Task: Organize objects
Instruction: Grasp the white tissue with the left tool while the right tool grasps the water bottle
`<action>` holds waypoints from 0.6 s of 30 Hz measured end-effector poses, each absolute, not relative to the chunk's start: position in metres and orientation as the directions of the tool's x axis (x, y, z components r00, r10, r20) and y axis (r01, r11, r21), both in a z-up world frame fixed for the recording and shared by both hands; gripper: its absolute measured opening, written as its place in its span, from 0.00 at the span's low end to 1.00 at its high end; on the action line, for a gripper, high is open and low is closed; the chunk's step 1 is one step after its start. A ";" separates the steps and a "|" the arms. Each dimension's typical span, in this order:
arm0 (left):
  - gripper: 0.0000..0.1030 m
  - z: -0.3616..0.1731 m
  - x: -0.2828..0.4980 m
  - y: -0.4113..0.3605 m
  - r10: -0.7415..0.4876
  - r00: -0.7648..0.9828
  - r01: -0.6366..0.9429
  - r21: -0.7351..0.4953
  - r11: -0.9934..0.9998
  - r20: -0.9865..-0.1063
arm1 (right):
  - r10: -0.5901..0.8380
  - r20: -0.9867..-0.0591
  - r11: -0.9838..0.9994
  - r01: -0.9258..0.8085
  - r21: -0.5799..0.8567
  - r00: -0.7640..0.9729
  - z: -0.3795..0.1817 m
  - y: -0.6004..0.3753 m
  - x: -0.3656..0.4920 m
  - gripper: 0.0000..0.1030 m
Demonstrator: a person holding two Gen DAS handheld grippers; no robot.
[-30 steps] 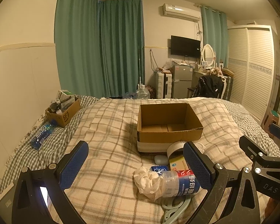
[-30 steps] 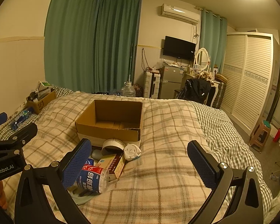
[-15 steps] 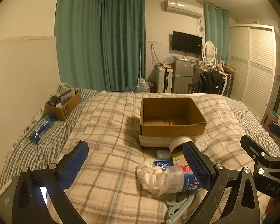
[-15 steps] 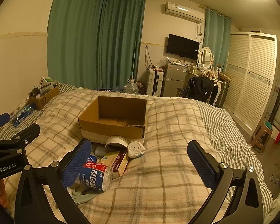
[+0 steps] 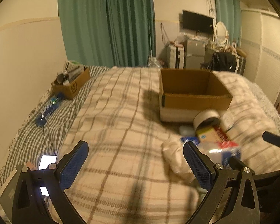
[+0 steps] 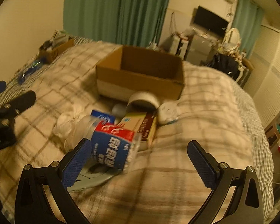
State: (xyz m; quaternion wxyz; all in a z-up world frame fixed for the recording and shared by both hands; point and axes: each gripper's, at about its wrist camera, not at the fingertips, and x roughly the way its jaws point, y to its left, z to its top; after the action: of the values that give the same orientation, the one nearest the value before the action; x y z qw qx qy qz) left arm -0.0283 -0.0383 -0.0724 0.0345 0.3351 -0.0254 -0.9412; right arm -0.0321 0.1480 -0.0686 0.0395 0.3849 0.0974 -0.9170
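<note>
An open cardboard box (image 5: 194, 91) (image 6: 140, 72) stands empty on the plaid bed. In front of it lies a pile: a plastic bottle with a blue and red label (image 6: 112, 143) (image 5: 222, 153), crumpled white cloth (image 5: 177, 160) (image 6: 69, 119), a tape roll (image 6: 142, 100) (image 5: 207, 117), a flat carton (image 6: 140, 127), a small blue box (image 6: 102, 116), a white round object (image 6: 168, 113) and a pale hanger (image 6: 95, 177). My left gripper (image 5: 134, 166) is open and empty over bare blanket left of the pile. My right gripper (image 6: 138, 164) is open and empty, its left finger beside the bottle.
A small box of clutter (image 5: 71, 82) and a blue water bottle (image 5: 48, 108) lie at the bed's left edge by the wall. A lit phone (image 5: 46, 162) lies near my left gripper. Wardrobe and furniture stand beyond the bed.
Both grippers have tilted down and moved forward toward the bed. The right gripper has come close to the pile, the bottle now at its left finger. Both stay open.
</note>
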 end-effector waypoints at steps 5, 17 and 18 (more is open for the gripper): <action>0.99 -0.083 -0.034 -0.044 -0.070 -0.747 0.053 0.046 -0.998 -0.662 | -0.039 -0.751 -0.979 0.174 -0.102 -0.659 -0.079 0.138 -0.042 0.99; 0.95 -0.092 -0.044 -0.067 -0.035 -0.717 0.076 -0.027 -0.997 -0.696 | -0.071 -0.826 -0.991 0.133 -0.005 -0.559 -0.109 0.119 -0.070 0.92; 0.95 -0.092 -0.043 -0.066 -0.031 -0.716 0.070 -0.028 -0.997 -0.697 | -0.088 -0.818 -0.990 0.137 0.011 -0.569 -0.106 0.122 -0.067 0.92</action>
State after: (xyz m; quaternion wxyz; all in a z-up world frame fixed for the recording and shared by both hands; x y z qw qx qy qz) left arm -0.0431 -0.0664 -0.0924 0.0271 0.3757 0.0261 -0.9260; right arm -0.0674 0.1224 -0.1061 0.0635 0.4599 0.0268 -0.8853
